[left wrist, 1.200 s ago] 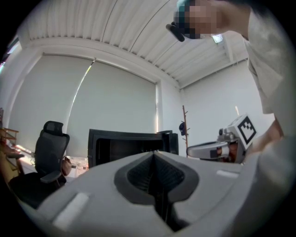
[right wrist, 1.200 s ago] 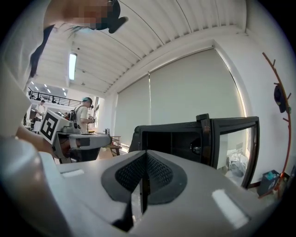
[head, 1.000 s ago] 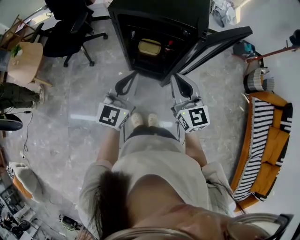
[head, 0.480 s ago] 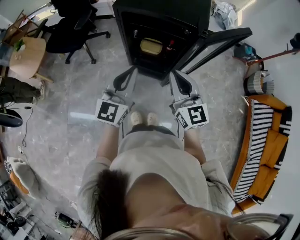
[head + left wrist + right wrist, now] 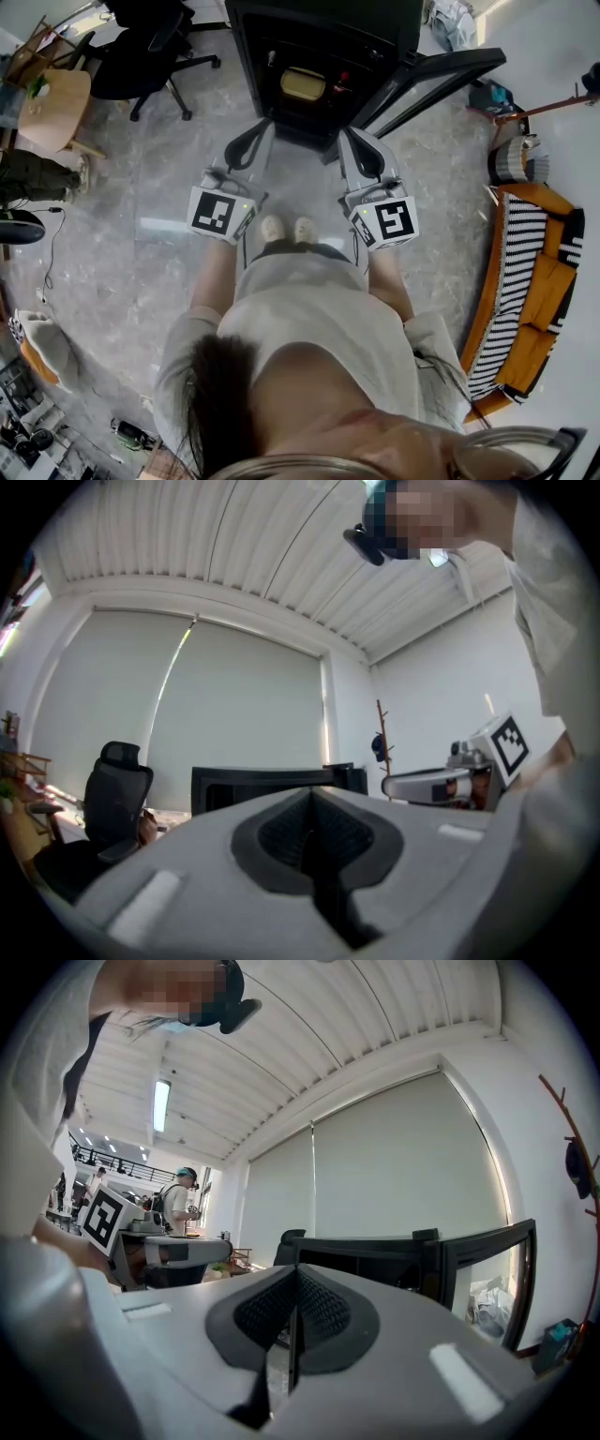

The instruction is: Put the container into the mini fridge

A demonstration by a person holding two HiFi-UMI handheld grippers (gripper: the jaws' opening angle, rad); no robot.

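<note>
The black mini fridge (image 5: 319,56) stands on the floor ahead with its door (image 5: 436,80) swung open to the right. A pale yellow container (image 5: 303,84) sits on a shelf inside it. My left gripper (image 5: 251,142) and right gripper (image 5: 362,145) hover side by side just in front of the fridge's opening, apart from the container. Both are shut with nothing between the pads. In the left gripper view the left gripper (image 5: 314,841) points level at the fridge (image 5: 262,785). The right gripper view has the right gripper (image 5: 293,1321) before the fridge (image 5: 375,1262) and its door (image 5: 487,1274).
A black office chair (image 5: 141,56) and a round wooden table (image 5: 52,108) stand at the far left. An orange and striped sofa (image 5: 530,281) runs along the right. A coat rack (image 5: 553,103) is at the right. The person's feet (image 5: 286,228) are between the grippers.
Both grippers have edged forward towards the fridge opening, still shut and empty. The container has stayed on its shelf.
</note>
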